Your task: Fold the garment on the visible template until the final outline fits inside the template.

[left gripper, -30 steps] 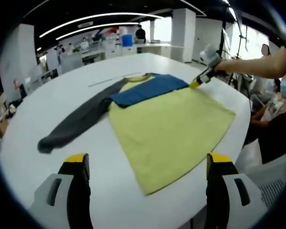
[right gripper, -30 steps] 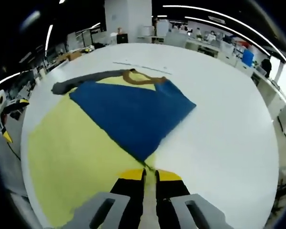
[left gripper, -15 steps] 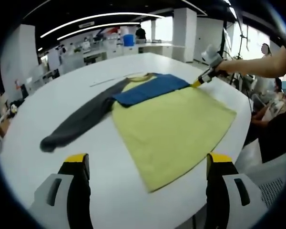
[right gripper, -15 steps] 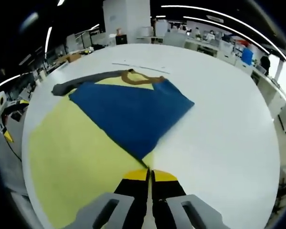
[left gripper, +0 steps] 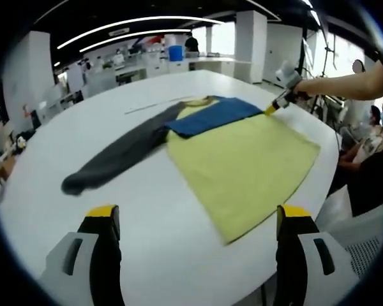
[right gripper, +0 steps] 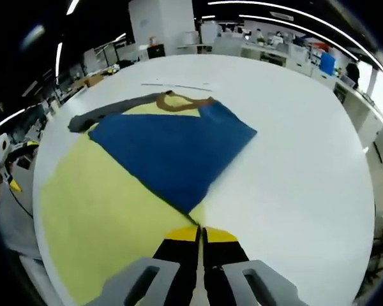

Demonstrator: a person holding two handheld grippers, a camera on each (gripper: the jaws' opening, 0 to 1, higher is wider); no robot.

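The yellow shirt (left gripper: pixel 242 162) lies flat on the round white table (left gripper: pixel 147 217), its blue sleeve (right gripper: pixel 172 150) folded across the chest, the grey sleeve (left gripper: pixel 118 159) stretched outward. My right gripper (right gripper: pixel 200 233) is clenched on the shirt's edge by the blue cuff. My left gripper (left gripper: pixel 195 220) hovers released above bare tabletop.

My left gripper view looks from well back across the table (left gripper: pixel 159 223). My right gripper view sits close, probably at the garment (right gripper: pixel 108 191) edge. The 2 views share it.
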